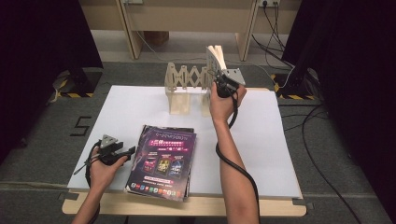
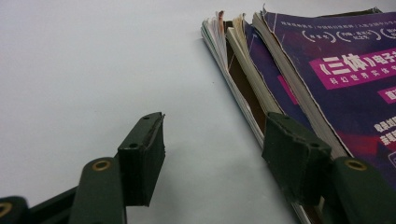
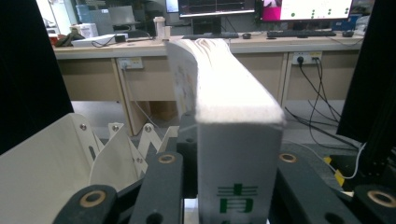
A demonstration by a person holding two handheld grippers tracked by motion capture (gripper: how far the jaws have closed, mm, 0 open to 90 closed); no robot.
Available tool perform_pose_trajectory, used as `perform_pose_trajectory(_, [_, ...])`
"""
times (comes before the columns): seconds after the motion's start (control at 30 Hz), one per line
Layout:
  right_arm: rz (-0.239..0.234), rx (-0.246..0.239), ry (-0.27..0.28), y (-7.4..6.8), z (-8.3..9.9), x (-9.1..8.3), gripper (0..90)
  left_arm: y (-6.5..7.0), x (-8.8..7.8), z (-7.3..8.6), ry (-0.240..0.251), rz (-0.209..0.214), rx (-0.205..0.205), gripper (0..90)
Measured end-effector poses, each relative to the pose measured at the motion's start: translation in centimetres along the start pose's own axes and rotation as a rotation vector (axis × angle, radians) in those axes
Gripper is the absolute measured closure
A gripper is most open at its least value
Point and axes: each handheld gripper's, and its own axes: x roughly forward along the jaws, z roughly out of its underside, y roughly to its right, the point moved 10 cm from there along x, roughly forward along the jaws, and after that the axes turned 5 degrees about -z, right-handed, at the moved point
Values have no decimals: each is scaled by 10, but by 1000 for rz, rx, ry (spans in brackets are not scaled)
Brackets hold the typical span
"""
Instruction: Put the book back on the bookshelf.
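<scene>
A stack of magazines with a purple cover lies near the front of the white tabletop. My left gripper rests just left of it, jaws open and nothing between them. In the left gripper view the left gripper has one jaw beside the stack's frayed page edges. My right gripper is raised over the right end of a cream accordion rack and shut on a thick white book, held upright. In the right gripper view the book sits between both jaws, with the rack below left.
A wooden desk frame stands behind the table, and black cables trail over the floor at right. Dark curtains flank both sides. The tabletop's right half is bare white surface.
</scene>
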Motion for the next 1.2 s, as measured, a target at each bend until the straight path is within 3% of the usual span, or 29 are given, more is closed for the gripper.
perform_pose_trajectory(0.1, [10, -1, -1, 2, 2, -1, 738, 0, 0, 0, -5, -2, 4, 380])
perform_pose_trajectory(0.2, [-1, 27, -6, 5, 2, -3, 714, 0, 0, 0, 0, -2, 1, 380])
perform_pose_trajectory(0.4, [-2, 12, -13, 7, 0, -9, 616, 1, 0, 0, -2, -3, 6, 380])
perform_pose_trajectory(0.57, [-4, 18, -27, 8, 2, -12, 585, 0, 0, 0, -3, -3, 5, 379])
perform_pose_trajectory(0.97, [-10, 15, -62, 9, 3, -25, 532, 1, 0, 0, -4, -5, 7, 378])
perform_pose_trajectory(1.2, [-43, 31, -77, 8, 4, -34, 520, 1, 0, 1, -6, -6, 8, 377])
